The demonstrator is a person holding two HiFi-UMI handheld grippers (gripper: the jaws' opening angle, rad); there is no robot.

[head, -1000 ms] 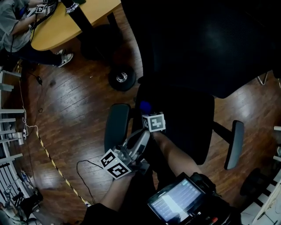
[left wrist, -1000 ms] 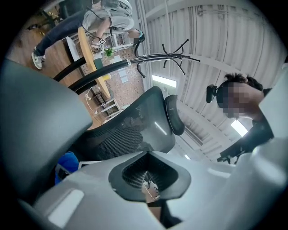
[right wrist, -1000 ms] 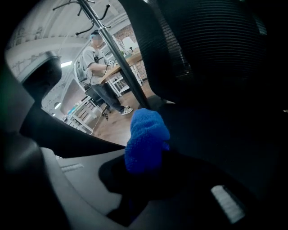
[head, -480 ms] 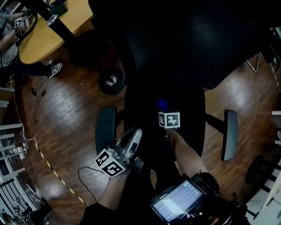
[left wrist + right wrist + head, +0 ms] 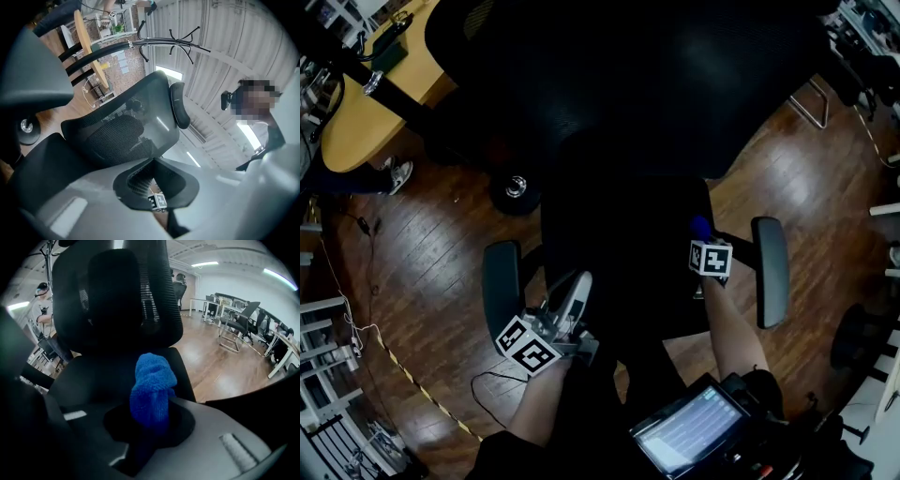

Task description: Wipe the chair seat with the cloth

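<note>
Cloth [image 5: 151, 385], blue, clamped in the closed right gripper [image 5: 149, 420], is now found swept across the chair seat [image 5: 619, 262] to its right edge, one pass judged done; left gripper [image 5: 577, 289] is held closed, empty.

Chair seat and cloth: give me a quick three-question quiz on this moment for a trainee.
1. True or false: the left gripper holds the cloth.
2. In the head view, the right gripper is over the chair seat close to: A) the right armrest; B) the left armrest; C) the wooden floor.
3. Fill in: the cloth is ___ in colour.
Key: 1 false; 2 A; 3 blue.
</note>
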